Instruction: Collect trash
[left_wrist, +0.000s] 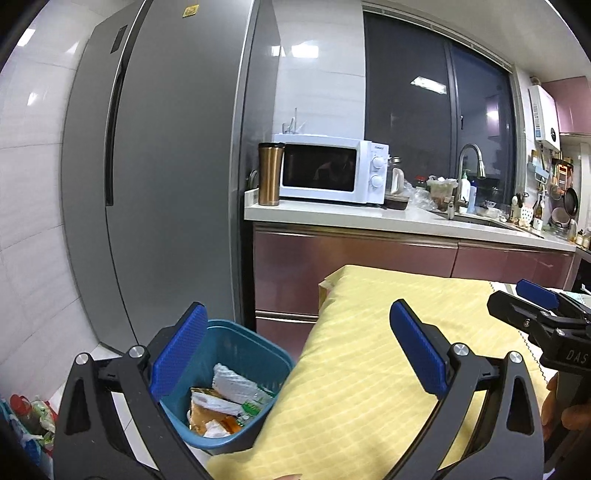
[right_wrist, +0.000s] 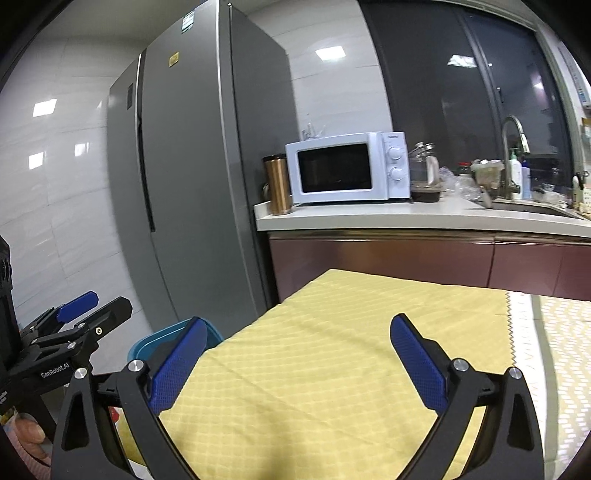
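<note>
The blue bin (left_wrist: 236, 373) is set on the floor right against the left edge of the yellow-clothed tabletop (left_wrist: 388, 332), presumably so that litter can be dropped over that edge into it, and it is already partly filled with crumpled wrappers and paper (left_wrist: 229, 402). Both tongs are spread wide with nothing between their blue pads: the left tongs (left_wrist: 295, 347) are held above the bin's rim beside the tabletop, while the right tongs (right_wrist: 299, 362) are held over the bare cloth. No loose litter is seen on the visible cloth, so collection is judged nearly finished.
</note>
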